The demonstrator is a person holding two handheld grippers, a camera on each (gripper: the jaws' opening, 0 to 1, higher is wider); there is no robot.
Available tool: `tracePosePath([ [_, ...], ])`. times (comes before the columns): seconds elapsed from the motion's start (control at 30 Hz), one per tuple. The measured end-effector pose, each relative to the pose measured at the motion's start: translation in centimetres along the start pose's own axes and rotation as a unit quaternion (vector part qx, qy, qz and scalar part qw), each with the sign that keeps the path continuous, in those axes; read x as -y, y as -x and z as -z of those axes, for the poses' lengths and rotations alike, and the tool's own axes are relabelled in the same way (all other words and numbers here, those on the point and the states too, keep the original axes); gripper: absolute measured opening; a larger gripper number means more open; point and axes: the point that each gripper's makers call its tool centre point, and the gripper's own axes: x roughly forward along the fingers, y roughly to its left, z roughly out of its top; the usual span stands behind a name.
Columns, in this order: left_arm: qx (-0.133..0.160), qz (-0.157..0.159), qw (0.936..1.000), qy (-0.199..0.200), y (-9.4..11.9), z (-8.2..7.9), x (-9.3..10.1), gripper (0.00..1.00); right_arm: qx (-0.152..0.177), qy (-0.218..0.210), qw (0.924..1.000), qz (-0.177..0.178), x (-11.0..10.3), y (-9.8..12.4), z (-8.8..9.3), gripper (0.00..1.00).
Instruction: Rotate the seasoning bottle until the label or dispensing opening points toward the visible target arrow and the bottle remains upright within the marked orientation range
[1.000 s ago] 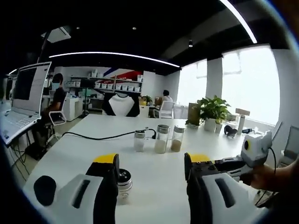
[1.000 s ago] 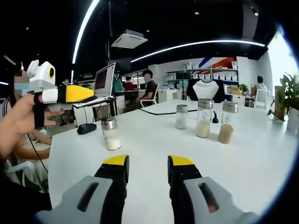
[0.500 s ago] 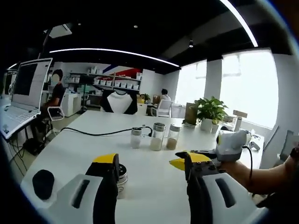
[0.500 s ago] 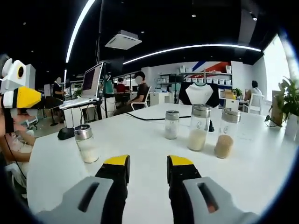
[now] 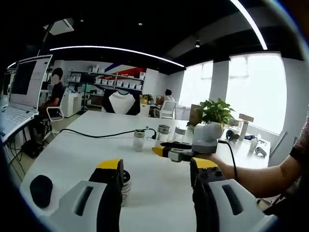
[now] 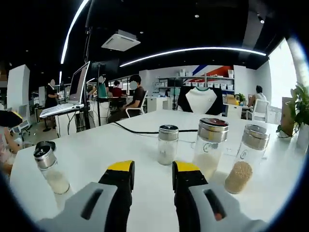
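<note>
— What's lying about on that white tabletop (image 6: 120,145)?

— A black cable (image 5: 96,135) snakes across the far side, a dark mouse (image 5: 40,190) sits near the left edge, and an open laptop (image 5: 19,94) stands raised at the far left. A potted plant (image 5: 217,112) is over by the windows on the right. People sit at desks further back.

— Anything in the way of the bottles?

— In the right gripper view, nothing sits between the right gripper (image 6: 151,173) and the group ahead of it. In the left gripper view, the right gripper (image 5: 170,152) reaches in from the right and partly covers that group.

— And the fingers?

— The right gripper's yellow-tipped fingers (image 6: 120,169) stand a little apart, holding nothing. The left gripper (image 5: 155,174) has its fingers wide apart, also empty; one short seasoning bottle (image 5: 127,186) stands upright just behind its left finger (image 5: 110,166), whether touching I cannot tell.

— How many bottles in all?

— Four. Three stand close together: a small one with pale powder (image 6: 167,144), a taller one with cream grains (image 6: 210,146), and one with brown grains (image 6: 245,158). The fourth, the short seasoning bottle (image 6: 49,168), stands well apart to the left, upright, with a metal cap.
</note>
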Motion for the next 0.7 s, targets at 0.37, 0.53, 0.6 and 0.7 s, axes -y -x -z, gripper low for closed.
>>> tracePosePath([
  [0.37,-0.009,0.003,0.9999,0.005,-0.3,0.2,-0.1,0.57,-0.01,0.025,0.9993,0.027,2.5,-6.3,-0.7,0.29],
  [0.53,-0.012,0.003,0.9999,0.01,-0.4,0.4,-0.3,0.56,-0.012,0.03,0.9989,0.035,3.3,-7.9,-1.5,0.3],
  [0.6,-0.011,0.002,0.9999,0.011,-0.4,0.4,-0.4,0.55,-0.011,0.031,0.9988,0.036,3.5,-8.5,-1.8,0.3],
  [0.7,-0.009,0.002,0.9999,0.013,-0.5,0.3,-0.5,0.55,-0.015,0.036,0.9984,0.041,3.8,-8.9,-1.9,0.3],
])
